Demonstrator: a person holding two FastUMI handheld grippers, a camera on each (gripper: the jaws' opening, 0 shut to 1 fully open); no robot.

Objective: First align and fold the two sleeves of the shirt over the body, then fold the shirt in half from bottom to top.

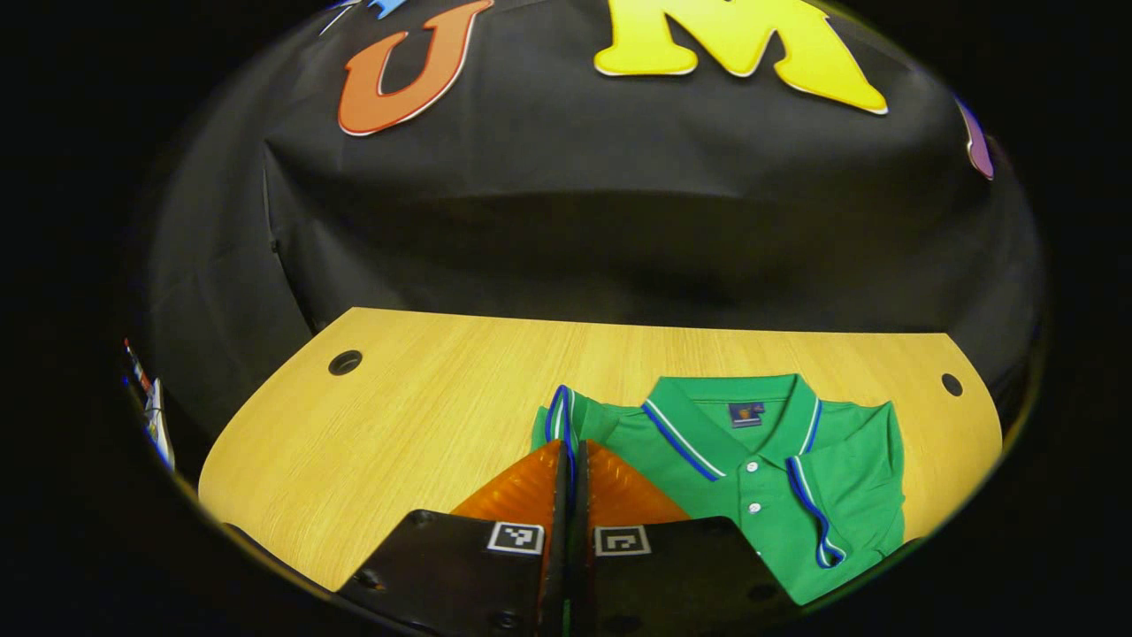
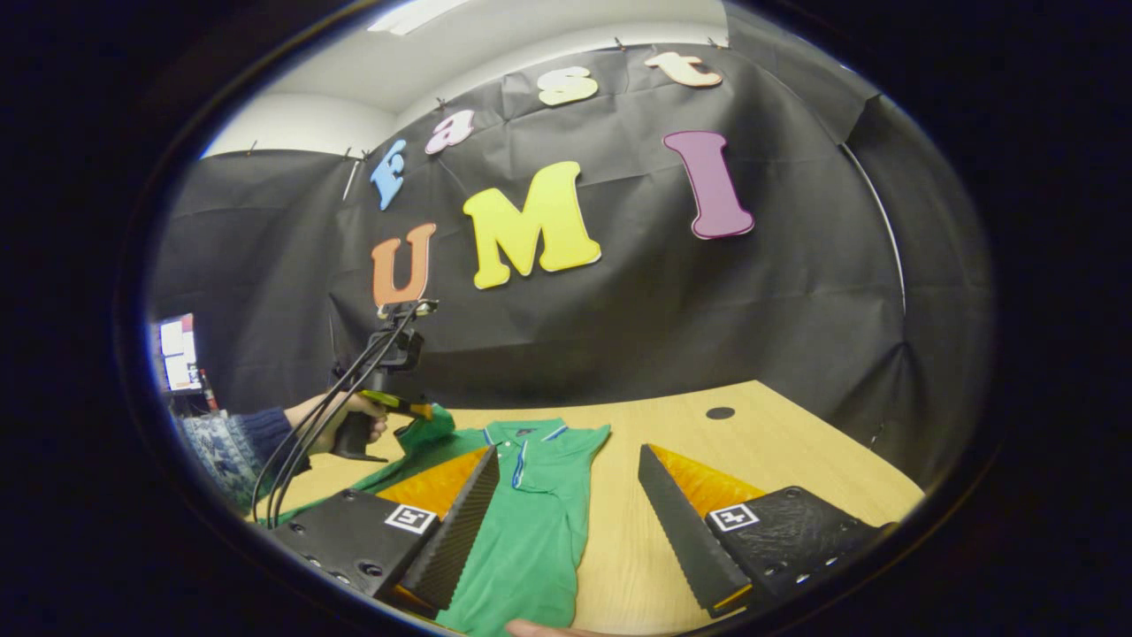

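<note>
Shirt (image 1: 752,478) flat on wooden table (image 1: 398,416), collar toward the booth wall, one sleeve (image 1: 849,495) already folded over the body.

Left gripper (image 1: 570,460): fingers pressed together on the blue-striped edge of the other sleeve (image 1: 559,416), raised a little off the table; seen also in the right gripper view, held by a hand (image 2: 340,420) beside the shirt. Right gripper (image 2: 566,495): fingers wide apart, holding nothing, above the shirt body and bare table.
</note>
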